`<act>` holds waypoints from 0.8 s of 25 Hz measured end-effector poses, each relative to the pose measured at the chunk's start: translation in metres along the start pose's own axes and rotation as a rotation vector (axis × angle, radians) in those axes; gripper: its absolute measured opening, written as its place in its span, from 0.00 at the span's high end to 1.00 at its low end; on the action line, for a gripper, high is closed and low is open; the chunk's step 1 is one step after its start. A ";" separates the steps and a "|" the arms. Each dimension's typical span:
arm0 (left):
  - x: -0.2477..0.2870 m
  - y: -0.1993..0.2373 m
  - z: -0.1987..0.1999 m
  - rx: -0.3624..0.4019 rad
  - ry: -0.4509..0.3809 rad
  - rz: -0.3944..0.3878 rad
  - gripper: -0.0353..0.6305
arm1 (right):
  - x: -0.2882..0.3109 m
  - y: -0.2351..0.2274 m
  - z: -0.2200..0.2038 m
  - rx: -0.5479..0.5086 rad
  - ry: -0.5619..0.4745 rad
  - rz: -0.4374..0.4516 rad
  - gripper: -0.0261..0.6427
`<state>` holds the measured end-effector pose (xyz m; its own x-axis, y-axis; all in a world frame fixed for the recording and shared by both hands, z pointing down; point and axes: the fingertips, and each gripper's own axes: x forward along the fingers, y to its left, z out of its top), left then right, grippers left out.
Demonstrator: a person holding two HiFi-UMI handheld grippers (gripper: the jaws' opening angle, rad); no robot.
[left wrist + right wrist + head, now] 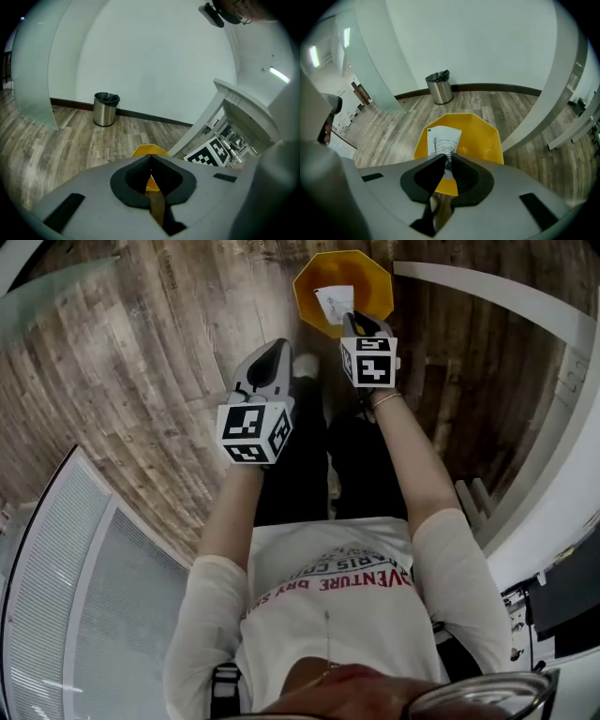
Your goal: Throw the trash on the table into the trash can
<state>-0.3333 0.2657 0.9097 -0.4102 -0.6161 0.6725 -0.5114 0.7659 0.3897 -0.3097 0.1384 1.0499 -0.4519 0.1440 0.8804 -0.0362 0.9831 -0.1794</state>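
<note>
Trash can [373,282] yellow; paper slip [445,139] white with black print. Floor [131,362] grey-brown wood grain.

Steel bin [106,108] (black liner) near white wall [154,61]

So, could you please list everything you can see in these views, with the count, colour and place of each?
trash can: one, yellow, on the floor in front of the person.
paper slip: one, white with print, over the trash can, pinched in the right hand-held gripper.
metal bin: one, silver, on the floor against the far wall.
floor: one, grey-brown wood planks.
wall: one, white, behind the metal bin.
glass panel: one, frosted, left of the metal bin.
left hand-held gripper: one, grey, jaws together, empty.
right hand-held gripper: one, grey, shut on the paper slip.
shirt: one, white with print, on the person.
trousers: one pair, dark, on the person.
</note>
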 end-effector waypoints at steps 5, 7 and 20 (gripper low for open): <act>-0.001 0.009 -0.001 -0.017 0.021 0.011 0.91 | 0.010 -0.005 -0.002 0.009 0.034 -0.004 0.72; -0.006 0.004 0.005 -0.011 0.018 0.010 0.91 | -0.001 -0.006 0.004 0.029 0.014 -0.009 0.71; -0.066 -0.071 0.076 0.035 -0.011 -0.019 0.91 | -0.150 0.027 0.076 0.058 -0.165 0.044 0.88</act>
<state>-0.3272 0.2378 0.7896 -0.4080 -0.6329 0.6580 -0.5453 0.7470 0.3803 -0.3110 0.1345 0.8796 -0.5938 0.1614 0.7883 -0.0622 0.9675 -0.2449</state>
